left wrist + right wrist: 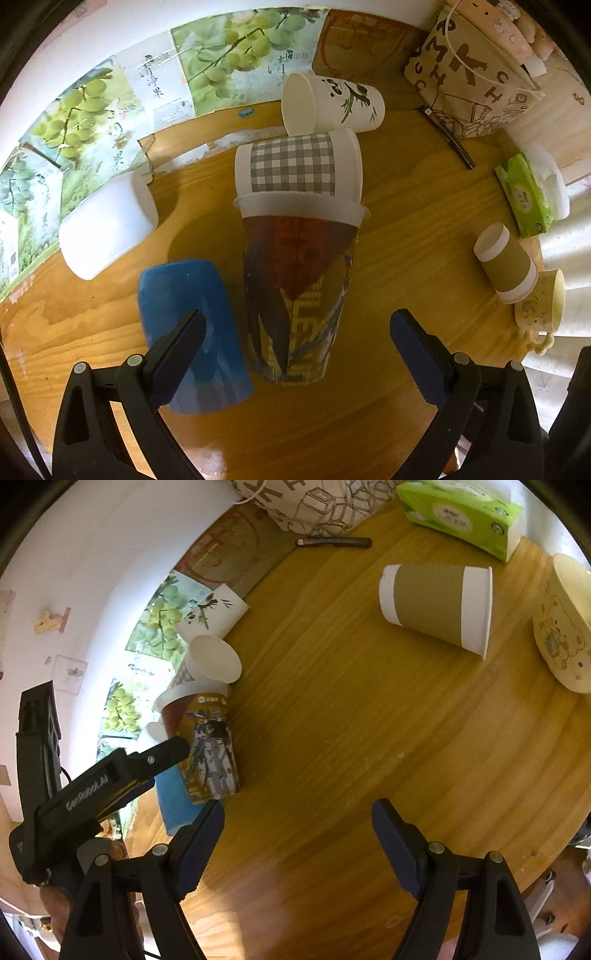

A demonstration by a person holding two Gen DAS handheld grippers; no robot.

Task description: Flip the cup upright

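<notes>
A tall printed paper cup (pixel 299 295) stands on the wooden table (pixel 406 229), rim up, between my open left gripper's (pixel 297 334) fingers without touching them. It also shows in the right wrist view (pixel 207 749). Beside it stands a blue cup (pixel 192 332). Behind lie a grey checked cup (pixel 295 166) and a panda cup (pixel 332 103) on their sides. A brown-sleeved cup (pixel 439 605) lies on its side far ahead of my open, empty right gripper (pixel 297 834).
A white cup (pixel 107 229) lies at the left. A cream bear mug (pixel 561 627), green tissue pack (pixel 461 513), lettered bag (pixel 469 74) and dark pen (pixel 334 542) sit at the table's far side. Grape posters (pixel 110 110) line the wall.
</notes>
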